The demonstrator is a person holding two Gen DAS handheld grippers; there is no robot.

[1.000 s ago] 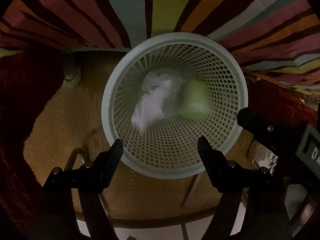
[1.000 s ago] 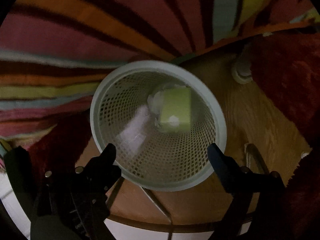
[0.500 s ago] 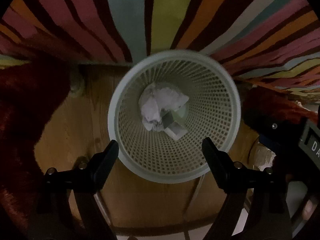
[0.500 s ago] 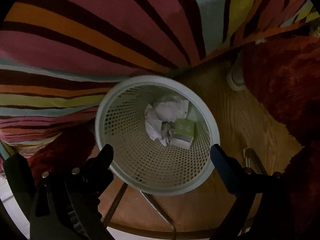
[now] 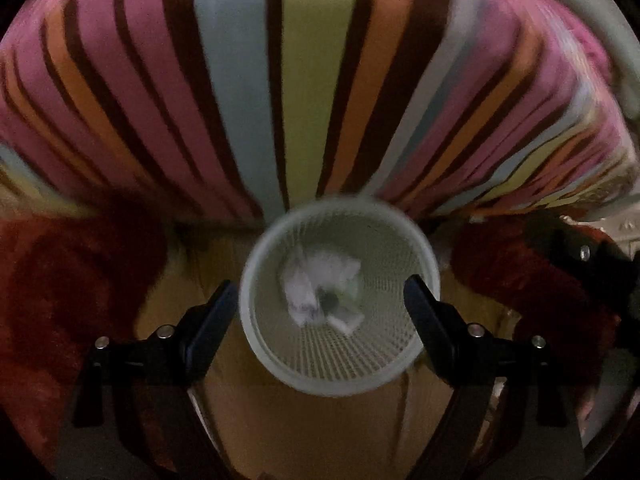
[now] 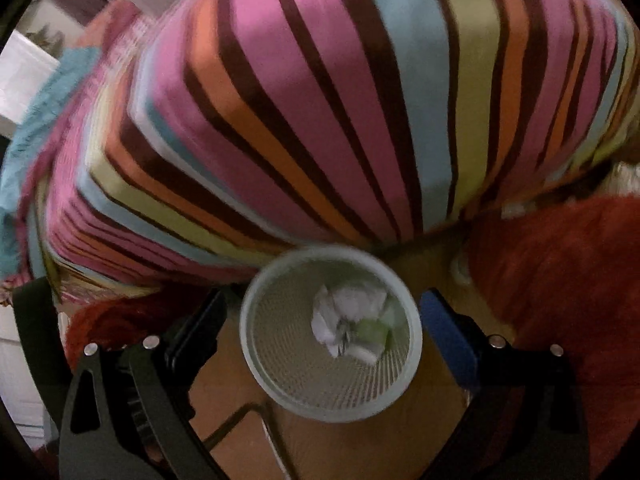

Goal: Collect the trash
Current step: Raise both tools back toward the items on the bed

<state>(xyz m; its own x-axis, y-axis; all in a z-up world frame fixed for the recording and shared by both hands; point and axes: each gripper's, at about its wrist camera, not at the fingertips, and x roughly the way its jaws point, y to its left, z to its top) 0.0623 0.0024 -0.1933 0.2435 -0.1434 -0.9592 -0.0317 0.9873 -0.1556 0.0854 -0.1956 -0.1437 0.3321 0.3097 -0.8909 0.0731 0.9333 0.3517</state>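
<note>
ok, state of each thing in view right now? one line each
left gripper: open, fingers wide apart, holding nothing
right gripper: open, fingers wide apart, holding nothing
mesh basket: upright on the wood floor, not full
crumpled paper: lying in the bottom of the basket
green-and-white box: in the basket, right beside the paper
striped bedding: hanging behind the basket

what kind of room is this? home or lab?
Most likely a home bedroom or living room: a striped multicolour bedspread or cover, a shaggy red rug on wood floor, and a small mesh wastebasket holding crumpled paper.
</note>
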